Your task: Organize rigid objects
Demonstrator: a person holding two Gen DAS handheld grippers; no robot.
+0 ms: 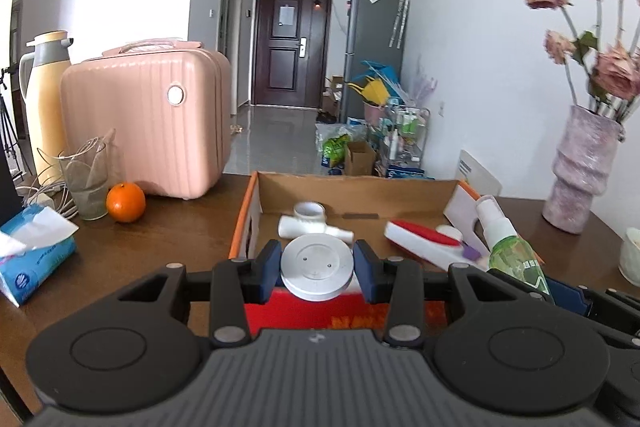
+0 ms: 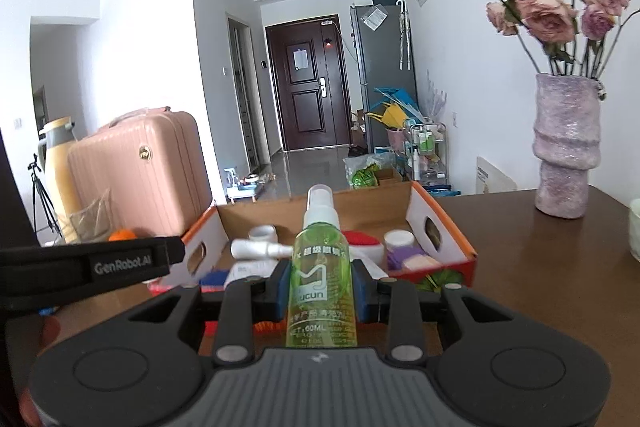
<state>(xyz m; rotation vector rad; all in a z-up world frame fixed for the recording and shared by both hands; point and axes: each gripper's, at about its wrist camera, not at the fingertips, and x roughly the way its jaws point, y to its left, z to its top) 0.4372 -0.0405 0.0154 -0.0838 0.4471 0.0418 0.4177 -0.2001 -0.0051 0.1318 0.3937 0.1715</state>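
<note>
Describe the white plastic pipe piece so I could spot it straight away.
Start at the cardboard box with orange edges on the brown table, in front of the pink suitcase. On the box floor near its back left corner lies the white pipe fitting. Unlike the red-and-white brush beside it, it is all white and T-shaped, with one open round end facing up.

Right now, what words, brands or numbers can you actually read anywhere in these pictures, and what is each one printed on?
"GenRoboLAI": black arm of the other tongs, seen in the right wrist view.
"ucun": white label of the green clear plastic spray bottle; first letter hidden.
"60ML": lower on the same bottle.
Chinese characters on the bottle: too blurred to read.
Print on the blue tissue pack, notes on the dark door and grey fridge: too small.
</note>
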